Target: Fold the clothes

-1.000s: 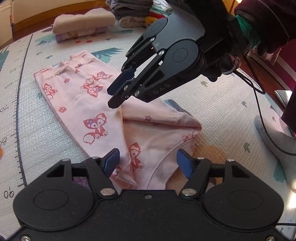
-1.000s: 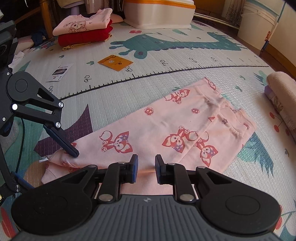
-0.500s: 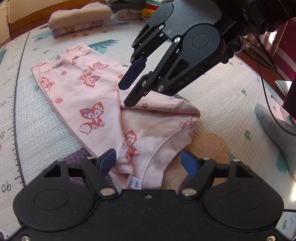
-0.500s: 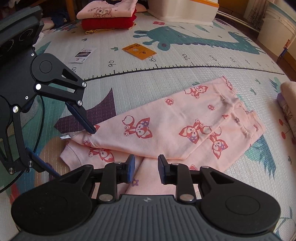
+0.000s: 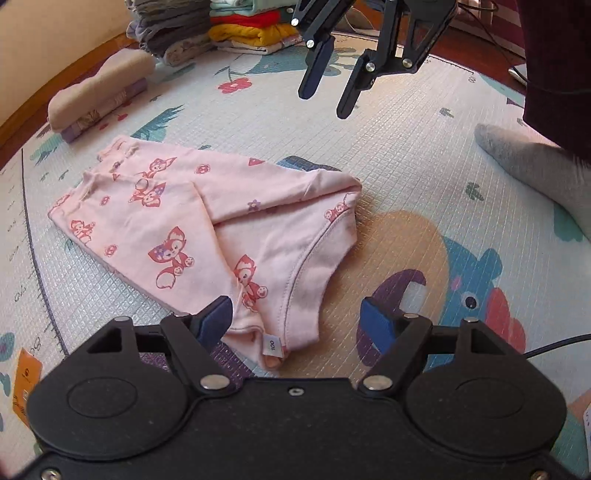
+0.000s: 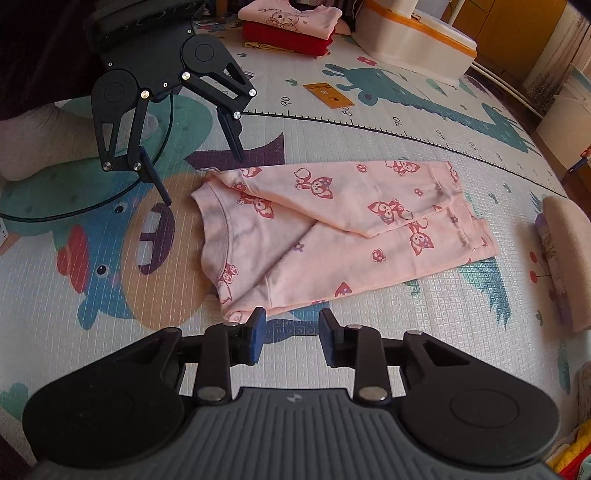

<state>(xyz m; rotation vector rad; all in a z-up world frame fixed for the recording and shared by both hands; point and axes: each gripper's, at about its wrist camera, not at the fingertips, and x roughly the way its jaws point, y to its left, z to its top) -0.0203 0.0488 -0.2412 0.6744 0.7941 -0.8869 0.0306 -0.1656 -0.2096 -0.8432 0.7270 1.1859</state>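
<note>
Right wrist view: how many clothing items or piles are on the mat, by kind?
Pink fox-print top, part-folded: 1
Folded piles: 2 (pink-on-red stack, beige bundle)
Yellow pile, cut off at the corner: 1
Total: 4

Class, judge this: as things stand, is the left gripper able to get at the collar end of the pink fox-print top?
Probably yes. The left gripper is open, just above the pink fox-print top, with nothing between them.
</note>
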